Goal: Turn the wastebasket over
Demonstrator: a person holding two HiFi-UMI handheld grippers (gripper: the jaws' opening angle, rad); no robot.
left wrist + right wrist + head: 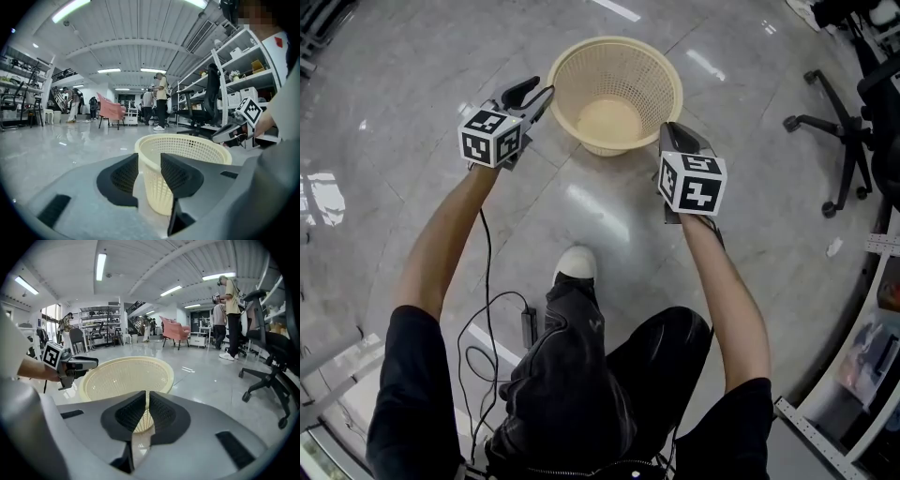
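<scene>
The cream lattice wastebasket [569, 82] stands upright on the glossy grey floor [412, 84], mouth up and empty, just ahead of the person's white shoe [576, 264]. The left gripper [542, 94] sits at the basket's left rim. In the left gripper view its jaws stand apart, with the rim and wall of the wastebasket [197, 147] showing in the gap, and the pads seem not to press on it. The right gripper [668, 128] meets the right rim. In the right gripper view its jaws [146, 401] are drawn almost together on a thin sliver of the basket's wall [122, 378], apparently pinching it. A black office chair [839, 141] stands well apart to the right.
</scene>
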